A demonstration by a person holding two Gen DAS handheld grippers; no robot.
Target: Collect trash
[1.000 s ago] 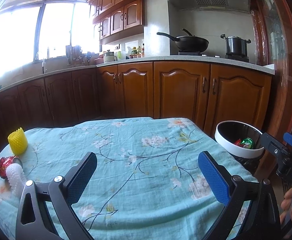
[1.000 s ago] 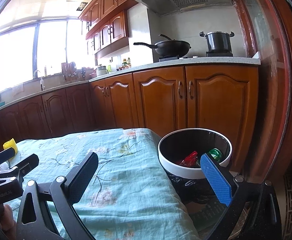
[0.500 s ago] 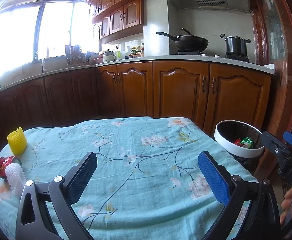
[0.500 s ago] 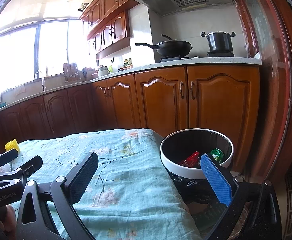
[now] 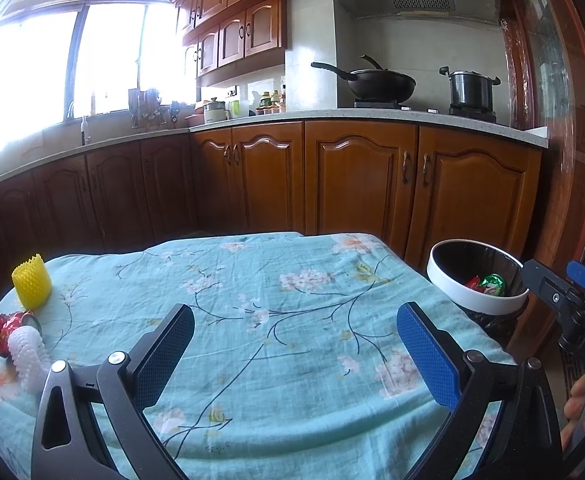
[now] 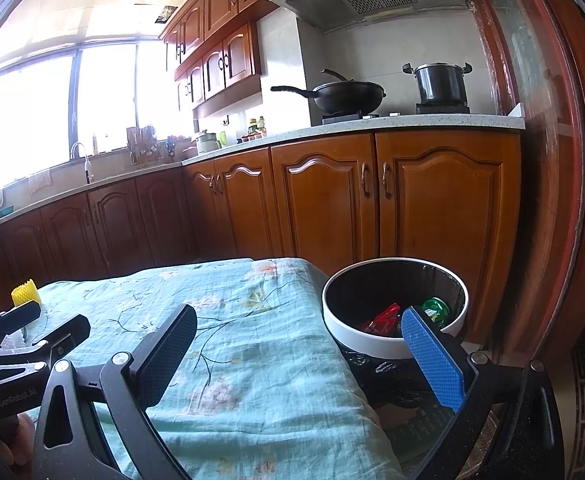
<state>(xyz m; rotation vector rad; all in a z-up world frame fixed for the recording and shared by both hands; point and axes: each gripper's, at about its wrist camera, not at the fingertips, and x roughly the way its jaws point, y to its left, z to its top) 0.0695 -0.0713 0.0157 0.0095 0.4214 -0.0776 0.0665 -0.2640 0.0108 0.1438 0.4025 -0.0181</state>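
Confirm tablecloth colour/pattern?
Light teal tablecloth with pale pink blossoms on thin dark branches. Clearest in the left wrist view.

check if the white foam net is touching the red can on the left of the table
Touching. In the left wrist view the white foam net lies right against the red can, overlapping its lower edge with no cloth visible between them.

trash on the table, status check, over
Both tongs, left and right, open, empty. Yellow foam net, red wrapper, white foam net uncollected. Path clear.
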